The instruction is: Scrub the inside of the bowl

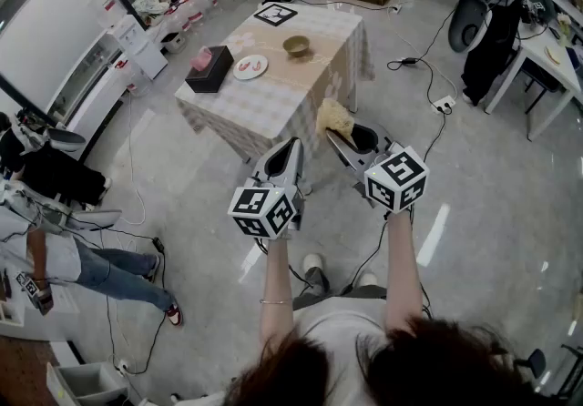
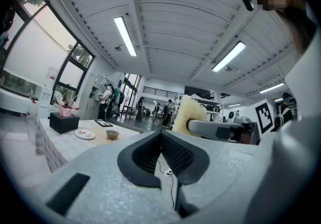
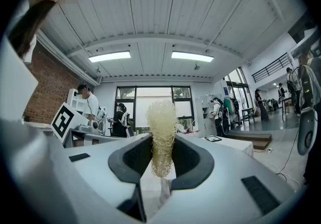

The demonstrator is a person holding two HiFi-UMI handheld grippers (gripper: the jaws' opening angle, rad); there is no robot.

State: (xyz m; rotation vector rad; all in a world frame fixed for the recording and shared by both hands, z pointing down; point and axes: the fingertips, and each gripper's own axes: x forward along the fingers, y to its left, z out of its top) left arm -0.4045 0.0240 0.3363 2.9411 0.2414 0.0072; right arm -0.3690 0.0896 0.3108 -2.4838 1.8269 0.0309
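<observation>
A small tan bowl (image 1: 296,46) stands on the far part of a table (image 1: 273,108) under a checked cloth, well ahead of both grippers; it is also small in the left gripper view (image 2: 112,134). My right gripper (image 1: 339,140) is held in the air short of the table's near edge, shut on a pale yellow mesh scrubber (image 1: 335,118). The scrubber (image 3: 161,135) stands upright, pinched between the dark pads (image 3: 186,157). My left gripper (image 1: 292,146) hangs beside it, jaws shut together with nothing between them (image 2: 161,135). From there the scrubber (image 2: 188,113) shows to the right.
On the table are a white plate (image 1: 250,66), a black box with pink tissue (image 1: 209,70) and a marker board (image 1: 275,15). Cables and a power strip (image 1: 444,104) lie on the floor to the right. A person (image 1: 82,258) sits on the floor at left.
</observation>
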